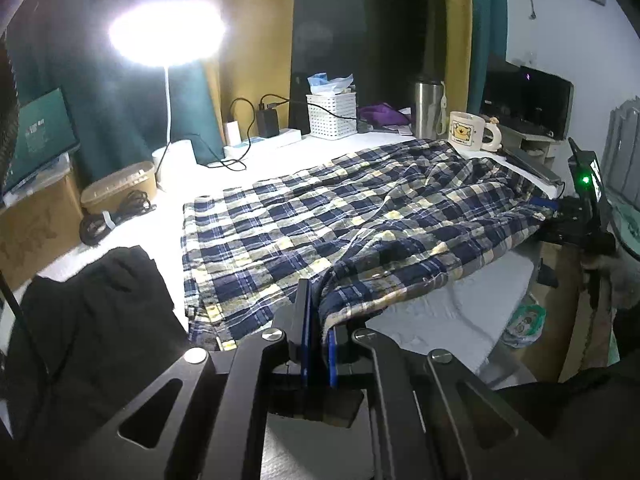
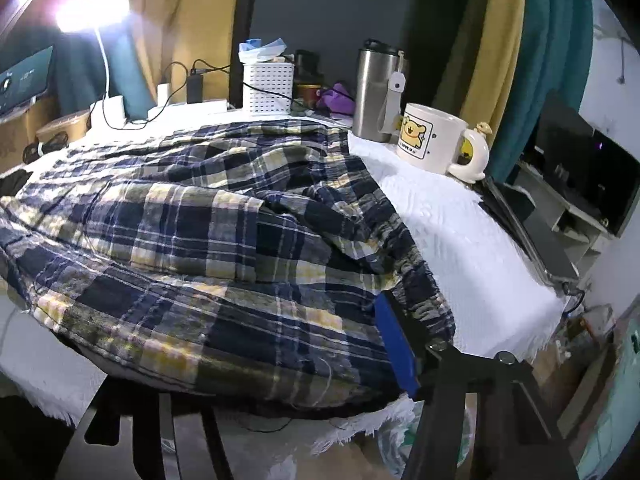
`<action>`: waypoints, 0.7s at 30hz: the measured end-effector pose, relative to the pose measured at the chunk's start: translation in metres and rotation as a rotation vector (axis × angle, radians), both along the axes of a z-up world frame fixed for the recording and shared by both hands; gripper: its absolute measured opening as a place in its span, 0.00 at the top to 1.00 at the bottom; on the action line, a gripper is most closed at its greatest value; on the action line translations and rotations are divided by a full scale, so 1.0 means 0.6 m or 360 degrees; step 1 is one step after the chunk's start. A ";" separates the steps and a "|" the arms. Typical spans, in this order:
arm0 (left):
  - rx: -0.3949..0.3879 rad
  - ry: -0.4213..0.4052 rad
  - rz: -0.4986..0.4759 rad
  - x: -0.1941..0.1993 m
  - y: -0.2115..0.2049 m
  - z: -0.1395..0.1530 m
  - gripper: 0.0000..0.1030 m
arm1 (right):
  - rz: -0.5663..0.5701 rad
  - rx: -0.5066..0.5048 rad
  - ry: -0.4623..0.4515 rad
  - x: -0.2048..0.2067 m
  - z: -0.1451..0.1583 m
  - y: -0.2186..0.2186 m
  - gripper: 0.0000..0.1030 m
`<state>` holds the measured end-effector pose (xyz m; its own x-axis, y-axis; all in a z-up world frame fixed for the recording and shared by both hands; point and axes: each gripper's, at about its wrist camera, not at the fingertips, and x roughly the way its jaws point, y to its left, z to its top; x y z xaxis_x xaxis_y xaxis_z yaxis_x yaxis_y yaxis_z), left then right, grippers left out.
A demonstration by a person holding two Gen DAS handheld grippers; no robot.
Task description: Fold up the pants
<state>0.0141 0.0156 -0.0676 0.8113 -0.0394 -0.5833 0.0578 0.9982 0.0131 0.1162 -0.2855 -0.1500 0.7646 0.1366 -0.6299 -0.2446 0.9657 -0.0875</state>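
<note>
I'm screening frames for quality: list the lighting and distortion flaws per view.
Left wrist view: lamp blown out to a white blob with a halo; corners vignetted black; fisheye bends the curtains. Right wrist view: lamp flares at the upper left; pants evenly lit and sharp; table edge bows strongly.

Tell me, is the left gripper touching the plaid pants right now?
Touching. The left wrist view shows the left gripper with its jaws nearly closed on a fold at the near edge of the plaid pants, cloth pinched between the blue pads.
</note>
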 end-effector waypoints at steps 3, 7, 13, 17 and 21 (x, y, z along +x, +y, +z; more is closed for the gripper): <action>-0.0010 0.0035 0.0019 0.012 0.004 -0.016 0.95 | 0.0005 0.0010 0.0005 0.002 -0.001 0.000 0.42; 0.0000 0.0057 0.0013 0.018 0.004 -0.030 0.95 | -0.0001 0.0045 0.0023 0.007 -0.001 -0.003 0.42; 0.0016 0.0057 -0.0008 0.012 0.000 -0.024 0.95 | 0.0007 0.0124 0.0062 0.006 0.003 -0.013 0.74; 0.0036 0.0003 -0.0032 0.001 -0.007 -0.002 0.95 | 0.0004 0.0144 0.0059 -0.003 0.014 -0.019 0.82; 0.0061 -0.0049 -0.0053 -0.011 -0.014 0.021 0.95 | 0.0016 0.0168 0.0034 -0.015 0.031 -0.023 0.90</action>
<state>0.0078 0.0071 -0.0548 0.8275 -0.0446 -0.5597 0.0897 0.9945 0.0534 0.1072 -0.2992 -0.1316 0.7496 0.2105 -0.6275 -0.2548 0.9668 0.0199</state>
